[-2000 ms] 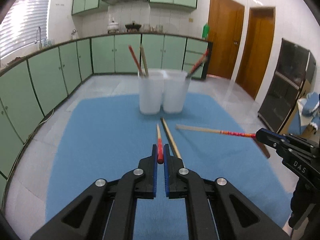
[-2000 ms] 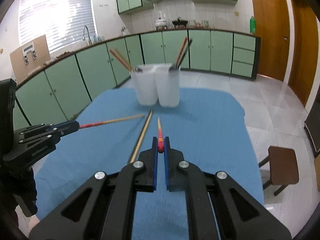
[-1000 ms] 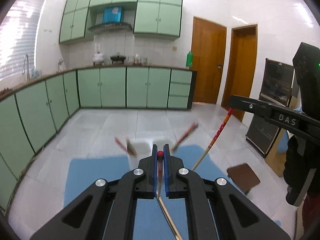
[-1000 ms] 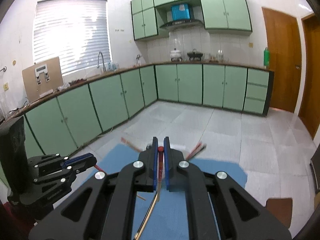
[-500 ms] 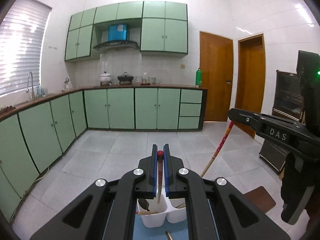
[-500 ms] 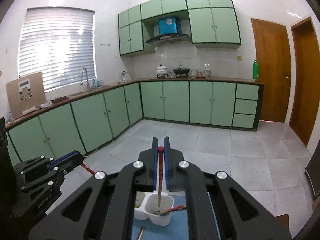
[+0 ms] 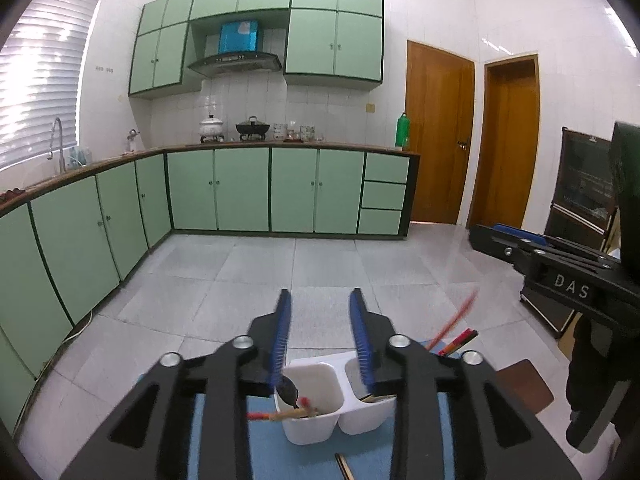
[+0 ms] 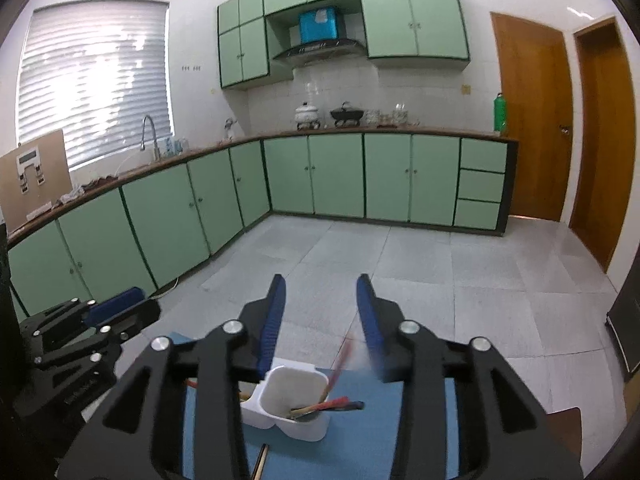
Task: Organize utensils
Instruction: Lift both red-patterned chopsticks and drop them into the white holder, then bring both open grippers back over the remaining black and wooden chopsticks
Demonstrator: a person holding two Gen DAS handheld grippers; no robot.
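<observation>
Chopsticks are the business here, and both claws hang above the pair of white cups [image 7: 320, 404] that stand touching each other on the blue mat [image 7: 264, 456] over the worktop. The left claw [image 7: 320, 340] sits over the left-hand cup [image 7: 310, 420], its blue pads [image 7: 280, 340] spread and opening, with nothing between them — the gap shows only floor and the cup's mouth. Inside that cup lie a dark spoon-like piece [image 7: 289, 394] and a red-tipped chopstick [image 7: 280, 414], leaning across the rim rather than upright, which fits a stick let fall from above.

The right claw [image 8: 320, 320] hovers over the other cup [image 8: 296, 404] in the same manner, jaws opening and empty. A blurred red streak [image 8: 340, 364] slants into the cup just below its right pad; the blur suggests a stick dropping, though that is a reading, not a certainty. Red and dark-ended sticks [image 8: 336, 403] already rest there, tipped over the right rim.

Positioning directly above the openings makes sense: a thin stick released high needs the cup's mouth under it. One plain chopstick [image 8: 261, 460] lies on the mat in front of the cups, so the sorting looks unfinished — a further pick seems called for. In the left view the right claw's body marked DAS [image 7: 560, 276] shows at the side, well clear of the cups.
</observation>
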